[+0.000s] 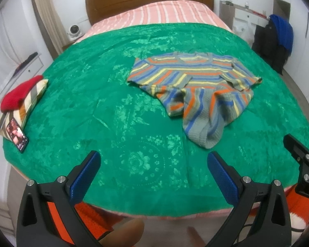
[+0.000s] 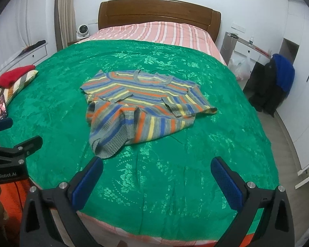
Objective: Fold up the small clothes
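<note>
**Grippers, 2.** Left gripper (image 1: 153, 158): jaws spread wide, holding nothing, hovering over the near edge of the bed. Right gripper (image 2: 156, 163): the same, wide apart and empty. Each shows at the edge of the other's view.

**Bed cover, 1.** Green cover (image 2: 175, 175), shiny with a flower pattern, directly under and ahead of both sets of jaws.

**Sweater, 1.** Striped sweater (image 2: 142, 105), the task's item, lies on the cover ahead of the jaws, apart from them; ahead and to the right of the left jaws, ahead and slightly left of the right ones. Collar at the far side, both sleeves laid across the chest, hem bunched and rumpled nearest the jaws.

*Handling note:* the likely step is reaching for the hem. Judged best to pinch the two near corners, one per gripper, smooth the bunching flat, then carry the hem toward the collar in one even fold. Soft knit; a shallow pinch may slip.

**Side items, left of the jaws.** Phone (image 1: 17, 134), 1; striped pillow (image 1: 28, 103), 1; red folded garment (image 1: 18, 93), 1, on the pillow.

**Far.** Pink striped blanket (image 2: 154, 33), 1; wooden headboard (image 2: 158, 12), 1.
</note>
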`<state>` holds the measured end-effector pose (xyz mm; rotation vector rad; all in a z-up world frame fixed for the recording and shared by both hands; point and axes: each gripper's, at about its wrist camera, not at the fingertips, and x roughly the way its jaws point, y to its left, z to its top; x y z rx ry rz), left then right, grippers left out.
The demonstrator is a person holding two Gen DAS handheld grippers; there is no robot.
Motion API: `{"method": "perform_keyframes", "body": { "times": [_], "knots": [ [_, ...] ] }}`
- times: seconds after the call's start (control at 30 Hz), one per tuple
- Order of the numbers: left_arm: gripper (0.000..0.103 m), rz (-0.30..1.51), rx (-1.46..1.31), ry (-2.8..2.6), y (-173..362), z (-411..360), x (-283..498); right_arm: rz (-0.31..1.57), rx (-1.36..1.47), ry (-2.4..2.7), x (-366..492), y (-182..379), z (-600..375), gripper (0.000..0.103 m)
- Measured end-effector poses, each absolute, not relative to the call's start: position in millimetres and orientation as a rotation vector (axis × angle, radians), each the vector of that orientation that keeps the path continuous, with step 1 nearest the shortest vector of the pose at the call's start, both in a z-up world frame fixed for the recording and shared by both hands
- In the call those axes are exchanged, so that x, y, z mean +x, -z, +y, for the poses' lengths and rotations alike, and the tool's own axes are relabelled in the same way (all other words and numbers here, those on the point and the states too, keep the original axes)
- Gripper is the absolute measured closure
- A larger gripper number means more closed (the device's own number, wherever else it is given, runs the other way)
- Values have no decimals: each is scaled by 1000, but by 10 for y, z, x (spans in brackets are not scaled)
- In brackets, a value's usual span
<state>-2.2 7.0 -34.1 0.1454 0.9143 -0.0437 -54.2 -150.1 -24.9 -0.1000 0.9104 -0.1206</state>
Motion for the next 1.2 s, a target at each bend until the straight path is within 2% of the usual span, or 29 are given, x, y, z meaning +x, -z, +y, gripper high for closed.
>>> {"method": "perform_keyframes", "body": {
  "times": [1.2],
  "knots": [
    [0, 948, 149, 54, 389, 55, -18, 937, -167, 188, -526, 297, -1514, 0]
  ]
}}
